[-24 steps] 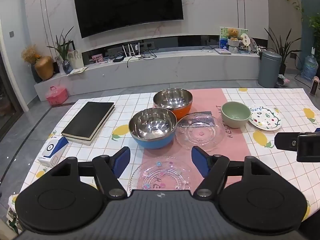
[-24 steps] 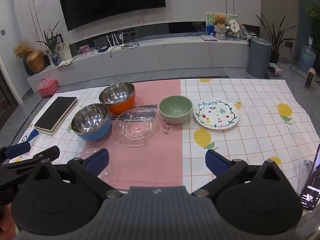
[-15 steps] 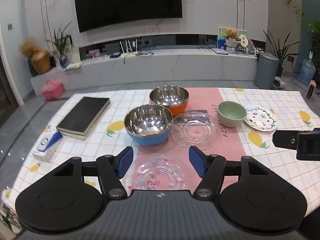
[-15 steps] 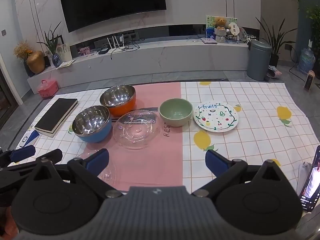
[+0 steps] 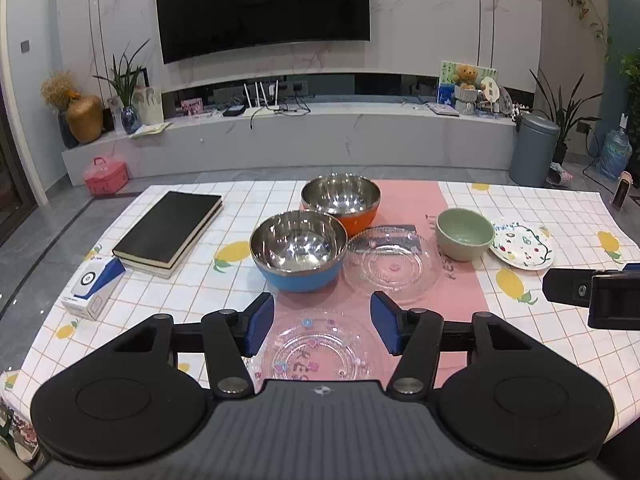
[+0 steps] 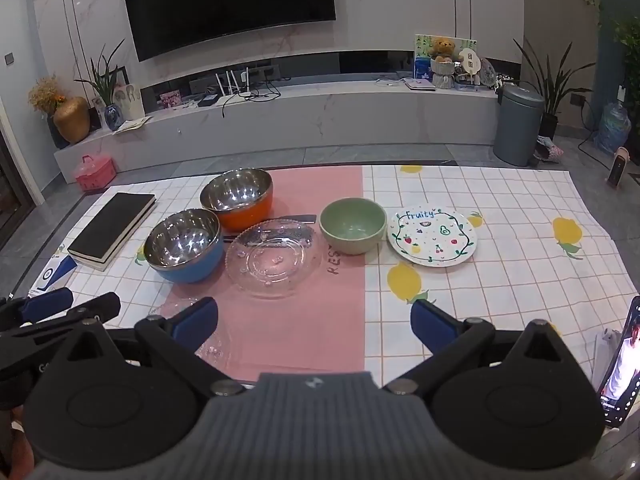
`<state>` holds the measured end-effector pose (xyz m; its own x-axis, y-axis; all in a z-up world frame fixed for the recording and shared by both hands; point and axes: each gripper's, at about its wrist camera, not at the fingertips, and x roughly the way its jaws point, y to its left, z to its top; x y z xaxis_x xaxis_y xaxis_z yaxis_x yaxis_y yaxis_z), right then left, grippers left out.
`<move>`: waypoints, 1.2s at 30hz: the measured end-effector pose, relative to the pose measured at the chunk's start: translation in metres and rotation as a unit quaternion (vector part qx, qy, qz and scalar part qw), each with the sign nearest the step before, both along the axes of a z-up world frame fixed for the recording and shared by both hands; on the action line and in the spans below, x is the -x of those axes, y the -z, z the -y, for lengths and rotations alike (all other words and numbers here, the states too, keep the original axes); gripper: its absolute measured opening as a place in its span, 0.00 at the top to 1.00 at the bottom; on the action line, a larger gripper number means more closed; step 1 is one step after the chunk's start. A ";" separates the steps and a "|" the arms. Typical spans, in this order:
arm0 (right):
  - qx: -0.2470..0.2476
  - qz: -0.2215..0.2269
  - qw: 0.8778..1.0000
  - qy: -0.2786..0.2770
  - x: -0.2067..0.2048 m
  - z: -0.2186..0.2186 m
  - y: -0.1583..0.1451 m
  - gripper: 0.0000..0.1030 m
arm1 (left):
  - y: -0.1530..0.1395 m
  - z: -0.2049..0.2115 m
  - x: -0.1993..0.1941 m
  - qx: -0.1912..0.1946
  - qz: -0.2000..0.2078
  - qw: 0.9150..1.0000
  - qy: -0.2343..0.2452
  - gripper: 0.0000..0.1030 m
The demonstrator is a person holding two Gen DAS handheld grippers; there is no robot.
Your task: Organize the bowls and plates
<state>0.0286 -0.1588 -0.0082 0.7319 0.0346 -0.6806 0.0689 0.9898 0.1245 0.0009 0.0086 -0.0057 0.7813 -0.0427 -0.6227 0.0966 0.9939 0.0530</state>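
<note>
Your left gripper [image 5: 322, 322] and right gripper [image 6: 314, 322] gape empty; steel blue-sided bowl [image 5: 298, 250], pale green bowl [image 6: 353, 230] and clear glass plate [image 6: 274, 262] remain unstacked.

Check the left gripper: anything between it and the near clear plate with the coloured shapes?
Nothing visible. The left gripper is open and empty, with the decorated clear plate just below and ahead of its fingertips. The blue-sided steel bowl sits farther back, off that path.

Three bowls [image 6: 353, 230], three plates [image 6: 433, 236], one book [image 5: 168, 229], one box [image 5: 93, 289].
</note>
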 end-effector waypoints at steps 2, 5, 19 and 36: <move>0.001 -0.001 1.000 -0.001 -0.001 -0.001 0.000 0.03 | 0.001 -0.001 0.000 0.001 -0.003 1.000 0.000 0.36; 0.003 -0.001 1.000 -0.002 -0.001 -0.003 -0.001 0.03 | 0.002 -0.003 0.000 0.006 -0.006 1.000 -0.002 0.36; 0.006 -0.007 1.000 -0.012 -0.002 -0.009 0.001 0.03 | 0.003 -0.006 0.000 0.010 -0.016 1.000 -0.004 0.36; 0.008 -0.014 1.000 -0.016 -0.001 -0.013 0.003 0.02 | 0.006 -0.004 -0.001 0.010 -0.028 1.000 0.000 0.36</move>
<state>0.0297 -0.1453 -0.0109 0.7117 0.0480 -0.7009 0.0394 0.9934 0.1081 0.0021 0.0121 -0.0113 0.7454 -0.0563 -0.6642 0.0991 0.9947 0.0270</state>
